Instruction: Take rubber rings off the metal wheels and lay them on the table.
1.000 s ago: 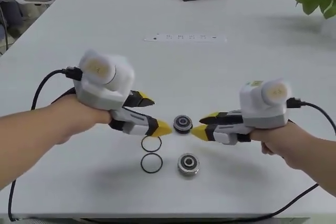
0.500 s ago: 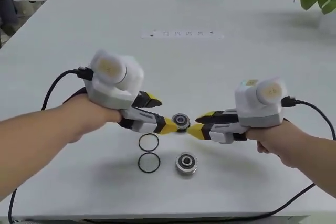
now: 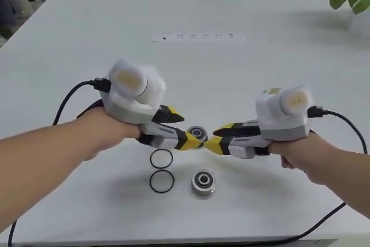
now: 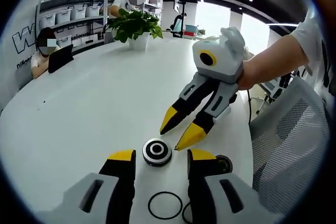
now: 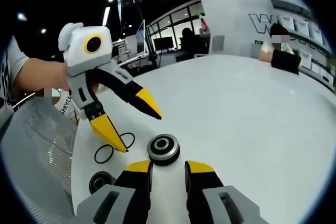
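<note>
Our left claw [image 4: 161, 157] stands wide open and holds nothing. The wheel [image 4: 157, 151] lies flat on the bench [image 4: 94, 103] just ahead of it, between its tips. Our right claw [image 5: 169, 167] is open more narrowly, also empty, with the same wheel just off its tips; we cannot tell whether a tip touches it. Two rings [image 3: 161, 158] and a second wheel [image 3: 203, 181] lie nearer us.

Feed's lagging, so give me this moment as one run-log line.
left gripper open at far wheel | right gripper open opposite | two rubber rings on table | near wheel untouched
</note>
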Available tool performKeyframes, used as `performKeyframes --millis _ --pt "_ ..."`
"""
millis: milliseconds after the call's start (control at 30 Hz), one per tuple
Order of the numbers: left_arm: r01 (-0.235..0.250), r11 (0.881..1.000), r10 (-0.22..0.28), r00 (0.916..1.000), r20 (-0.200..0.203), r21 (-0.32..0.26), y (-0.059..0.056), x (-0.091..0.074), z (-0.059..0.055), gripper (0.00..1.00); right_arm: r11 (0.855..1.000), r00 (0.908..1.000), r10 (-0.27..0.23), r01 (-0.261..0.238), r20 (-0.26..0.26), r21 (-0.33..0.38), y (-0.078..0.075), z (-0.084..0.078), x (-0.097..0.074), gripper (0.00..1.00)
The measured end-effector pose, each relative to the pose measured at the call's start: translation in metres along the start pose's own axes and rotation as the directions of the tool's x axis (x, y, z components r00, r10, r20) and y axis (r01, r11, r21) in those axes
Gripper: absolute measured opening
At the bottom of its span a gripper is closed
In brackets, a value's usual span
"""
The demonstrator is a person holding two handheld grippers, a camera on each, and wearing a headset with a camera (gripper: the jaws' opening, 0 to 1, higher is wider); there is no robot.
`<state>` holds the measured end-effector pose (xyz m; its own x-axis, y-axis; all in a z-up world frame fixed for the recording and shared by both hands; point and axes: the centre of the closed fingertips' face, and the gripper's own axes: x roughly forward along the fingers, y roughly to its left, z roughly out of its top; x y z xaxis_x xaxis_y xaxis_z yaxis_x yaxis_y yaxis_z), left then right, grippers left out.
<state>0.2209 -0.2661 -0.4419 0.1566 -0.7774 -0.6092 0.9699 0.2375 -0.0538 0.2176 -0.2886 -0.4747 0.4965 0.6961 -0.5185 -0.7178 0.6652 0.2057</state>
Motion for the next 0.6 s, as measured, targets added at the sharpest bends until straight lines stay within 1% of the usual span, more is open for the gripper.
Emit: performKeyframes --millis 333,467,600 --pt "0.005 1.0 -0.005 0.9999 -0.015 0.005 0.0 0.009 -0.003 0.25 1.0 1.0 0.002 -0.002 0.002 0.001 -0.001 -0.001 0.0 0.22" --pt "0.003 1.0 -0.003 0.9998 -0.02 0.0 0.002 0.014 -0.005 0.23 1.0 1.0 0.001 -0.001 -0.002 0.002 -0.002 -0.003 0.0 0.22" --pt "0.004 1.0 -0.004 0.9996 -0.029 0.011 0.001 0.018 -0.006 0.2 1.0 1.0 0.001 -0.001 0.002 0.005 -0.002 -0.003 -0.001 0.22"
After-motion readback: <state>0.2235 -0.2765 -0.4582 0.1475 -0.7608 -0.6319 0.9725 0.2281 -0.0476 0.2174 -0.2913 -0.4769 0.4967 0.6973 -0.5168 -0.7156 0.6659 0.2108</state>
